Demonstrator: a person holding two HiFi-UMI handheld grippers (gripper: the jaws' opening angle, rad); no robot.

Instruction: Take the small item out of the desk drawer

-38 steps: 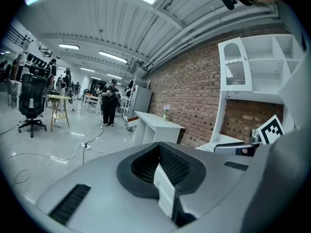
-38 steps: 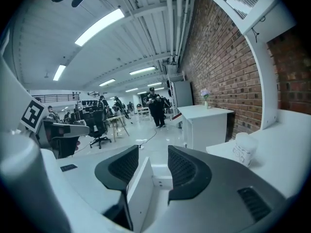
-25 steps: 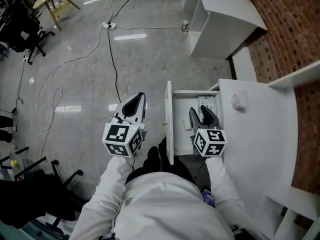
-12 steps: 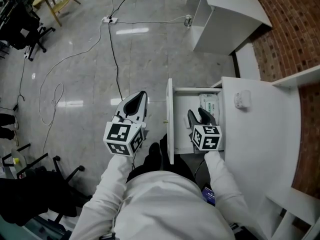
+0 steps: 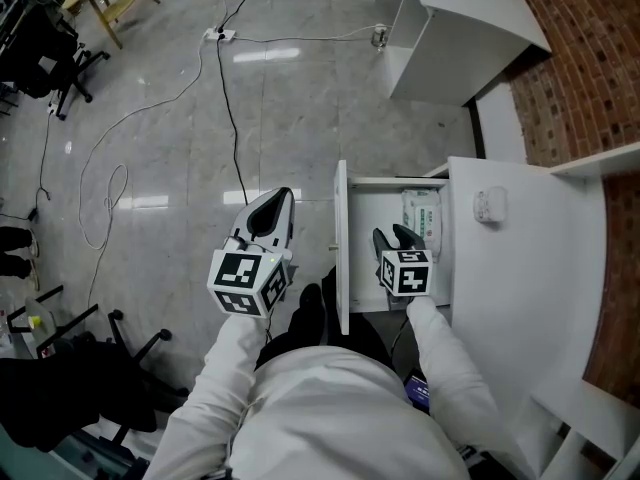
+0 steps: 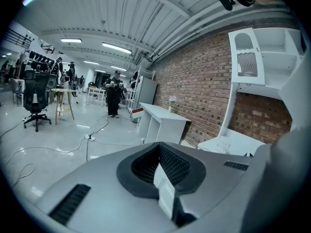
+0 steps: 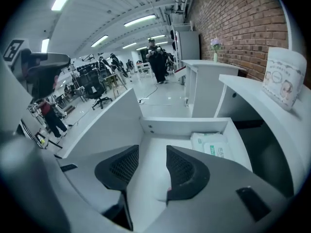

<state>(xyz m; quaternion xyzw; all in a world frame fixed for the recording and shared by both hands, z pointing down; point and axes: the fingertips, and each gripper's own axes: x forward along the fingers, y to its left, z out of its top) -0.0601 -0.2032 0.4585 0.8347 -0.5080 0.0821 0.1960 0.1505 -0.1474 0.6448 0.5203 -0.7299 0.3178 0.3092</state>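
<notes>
The white desk drawer (image 5: 340, 248) stands pulled open. A white pack of wipes (image 5: 422, 211) with green print lies at its far right corner; it also shows in the right gripper view (image 7: 214, 144). My right gripper (image 5: 396, 238) hovers inside the drawer (image 7: 160, 125), behind and left of the pack, its jaws open with only the bare drawer floor between them (image 7: 152, 166). My left gripper (image 5: 268, 213) hangs over the floor left of the drawer, jaws closed together and holding nothing (image 6: 163, 166). No other item shows in the drawer.
The white desk top (image 5: 520, 268) lies right of the drawer, with a small white printed pack (image 5: 490, 205) on it. Another white desk (image 5: 460, 28) stands farther off. Cables (image 5: 230, 98) run across the grey floor, and black office chairs (image 5: 50, 48) are at the far left.
My right gripper has shifted a little left and back in the drawer, so the pack of wipes shows more fully. The left gripper has stayed put.
</notes>
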